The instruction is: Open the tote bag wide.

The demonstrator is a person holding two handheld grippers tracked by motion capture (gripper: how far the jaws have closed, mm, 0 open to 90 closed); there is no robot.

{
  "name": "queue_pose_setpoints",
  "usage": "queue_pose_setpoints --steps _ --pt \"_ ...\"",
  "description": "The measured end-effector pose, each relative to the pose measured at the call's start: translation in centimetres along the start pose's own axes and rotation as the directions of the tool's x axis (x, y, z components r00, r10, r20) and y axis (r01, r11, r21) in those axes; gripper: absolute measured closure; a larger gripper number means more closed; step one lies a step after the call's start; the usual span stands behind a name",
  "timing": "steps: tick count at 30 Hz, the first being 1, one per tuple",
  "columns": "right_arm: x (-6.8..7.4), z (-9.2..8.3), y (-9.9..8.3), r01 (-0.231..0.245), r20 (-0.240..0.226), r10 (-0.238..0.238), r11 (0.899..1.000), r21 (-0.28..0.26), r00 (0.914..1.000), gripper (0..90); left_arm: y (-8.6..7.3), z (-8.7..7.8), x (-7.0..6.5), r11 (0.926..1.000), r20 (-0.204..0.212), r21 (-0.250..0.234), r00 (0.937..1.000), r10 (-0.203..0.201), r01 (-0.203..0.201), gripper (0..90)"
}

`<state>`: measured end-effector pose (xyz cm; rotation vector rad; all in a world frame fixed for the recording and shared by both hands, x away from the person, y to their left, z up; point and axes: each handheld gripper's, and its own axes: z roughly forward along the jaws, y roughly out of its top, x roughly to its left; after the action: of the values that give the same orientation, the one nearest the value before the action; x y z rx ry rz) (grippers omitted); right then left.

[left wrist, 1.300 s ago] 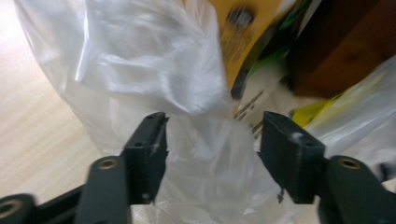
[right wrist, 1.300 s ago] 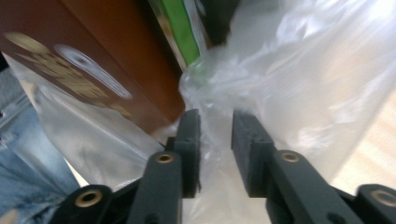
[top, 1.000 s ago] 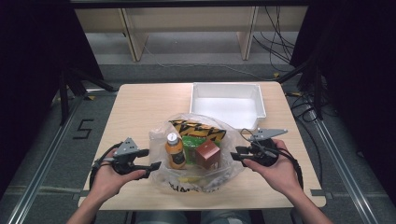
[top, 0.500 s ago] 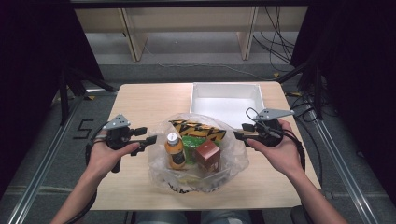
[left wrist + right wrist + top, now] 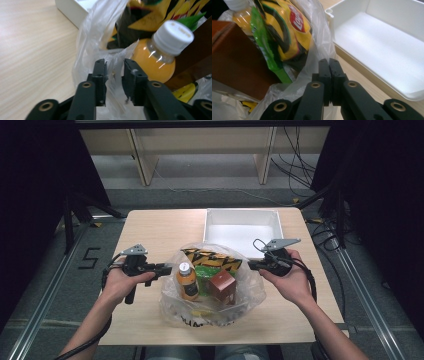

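So the clear crinkly plastic bag (image 5: pixel 212 292) sits on the light wooden desk (image 5: pixel 150 227), right between the two grippers. The left gripper (image 5: pixel 114 72) has just been closing, jaws still a bit apart with a fold of the bag's edge between them, not quite pinched yet. The right gripper (image 5: pixel 329 75) has snapped fully together on the bag's rim. Just past the left gripper's tips is an orange juice bottle with a white cap (image 5: pixel 160 52), next to a brown carton (image 5: pixel 222 286). A yellow and black chip packet (image 5: pixel 287 30) sits up and left of the right gripper's tips, and the white rectangular plastic bin (image 5: pixel 387 50) lies just beyond that gripper.
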<state>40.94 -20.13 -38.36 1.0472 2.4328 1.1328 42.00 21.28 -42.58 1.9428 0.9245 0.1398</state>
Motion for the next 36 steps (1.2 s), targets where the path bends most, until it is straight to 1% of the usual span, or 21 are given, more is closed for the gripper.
queue_pose_setpoints --steps 4,5,7,8,9,14,15,16,17,19,20,21,22,23,24,25,26,28,31,32,36 --pt "-0.4 1.2 -0.7 -0.01 0.018 0.009 1.0 0.014 0.9998 90.0 -0.5 1.0 0.2 0.9989 -0.027 0.046 0.9996 0.006 -0.004 82.3" --pt "-0.3 1.5 -0.8 -0.038 0.013 0.037 0.999 0.015 0.9992 90.0 -0.6 1.3 0.2 0.9986 -0.029 0.053 0.9996 0.003 -0.002 84.0" --pt "-0.7 2.0 -1.1 -0.023 0.022 0.022 0.999 0.032 0.9995 90.0 -0.9 1.9 0.3 0.9979 -0.022 0.065 0.9997 -0.008 0.01 85.3" --pt "-0.5 2.3 -1.2 -0.053 0.022 0.053 0.998 0.024 0.9984 90.0 -0.9 2.0 0.3 0.9976 -0.032 0.068 0.9994 -0.008 0.01 85.8" --pt "-0.8 2.3 -1.3 -0.027 0.024 0.026 0.999 0.039 0.9994 90.0 -1.0 2.1 0.4 0.9973 -0.037 0.073 0.9993 -0.008 0.01 86.4" --pt "-0.7 2.4 -1.4 -0.035 0.021 0.034 0.998 0.051 0.9992 90.0 -1.4 2.6 0.5 0.9974 -0.052 0.064 0.9982 -0.03 0.033 89.0" --pt "-0.7 2.7 -1.6 -0.022 0.033 0.022 1.0 0.003 0.9992 90.0 -1.5 2.6 0.5 0.9967 -0.059 0.074 0.9978 -0.028 0.033 89.4" --pt "-0.8 2.4 -1.5 -0.021 0.027 0.02 0.999 0.038 0.9994 90.0 -1.6 2.7 0.6 0.9969 -0.071 0.073 0.9972 -0.025 0.03 89.6" --pt "-0.7 2.5 -1.6 -0.031 0.029 0.03 0.999 0.039 0.9991 90.0 -1.7 2.6 0.7 0.9955 -0.078 0.093 0.9969 -0.008 0.016 89.6" --pt "-0.8 2.9 -1.8 -0.041 0.038 0.04 0.999 0.022 0.9985 90.0 -2.1 3.0 0.8 0.9942 -0.1 0.103 0.9948 -0.019 0.029 89.8" --pt "-0.8 2.8 -1.8 -0.04 0.033 0.038 0.998 0.054 0.9987 90.0 -2.3 3.3 0.9 0.9921 -0.109 0.122 0.9939 -0.015 0.029 89.8" --pt "-1.2 3.4 -2.1 -0.023 0.05 0.022 0.999 0.032 0.9985 90.0 -2.6 3.5 0.9 0.9901 -0.12 0.135 0.9926 -0.022 0.038 89.9" --pt "-1.4 3.5 -2.2 -0.03 0.041 0.026 0.997 0.076 0.9988 90.0 -2.8 3.7 1.1 0.9893 -0.121 0.141 0.9924 -0.018 0.035 89.9" --pt "-1.2 3.9 -2.5 -0.073 0.044 0.071 0.996 0.058 0.9966 90.0 -3.1 4.0 1.3 0.9845 -0.129 0.169 0.9913 -0.024 0.046 89.9" --pt "-1.8 4.0 -2.7 -0.039 0.053 0.034 0.995 0.096 0.998 90.0 -3.3 4.1 1.3 0.9821 -0.14 0.18 0.9898 -0.028 0.053 89.9" --pt "-1.9 4.5 -3.0 -0.057 0.063 0.053 0.996 0.064 0.9966 90.0 -3.5 4.3 1.5 0.9794 -0.138 0.196 0.9902 -0.023 0.05 89.9" --pt "-2.2 4.4 -3.1 -0.044 0.06 0.038 0.994 0.099 0.9974 90.0 -3.7 4.5 1.5 0.9775 -0.148 0.2 0.9884 -0.036 0.066 89.9" --pt "-2.6 4.7 -3.4 -0.046 0.071 0.039 0.994 0.1 0.9967 90.0 -4.0 4.7 1.6 0.9732 -0.157 0.218 0.9869 -0.038 0.072 89.9" --pt "-3.1 5.1 -3.9 -0.045 0.104 0.034 0.994 0.101 0.994 90.0 -4.4 5.0 1.7 0.9747 -0.156 0.209 0.9867 -0.047 0.079 89.9" --pt "-3.2 5.1 -4.0 -0.051 0.094 0.041 0.993 0.103 0.9947 90.0 -4.3 5.0 1.7 0.9702 -0.151 0.229 0.9875 -0.045 0.08 89.9" --pt "-3.6 4.9 -4.3 -0.091 0.114 0.074 0.985 0.147 0.9906 90.0 -4.5 5.1 1.6 0.9734 -0.154 0.216 0.9871 -0.045 0.078 89.9"
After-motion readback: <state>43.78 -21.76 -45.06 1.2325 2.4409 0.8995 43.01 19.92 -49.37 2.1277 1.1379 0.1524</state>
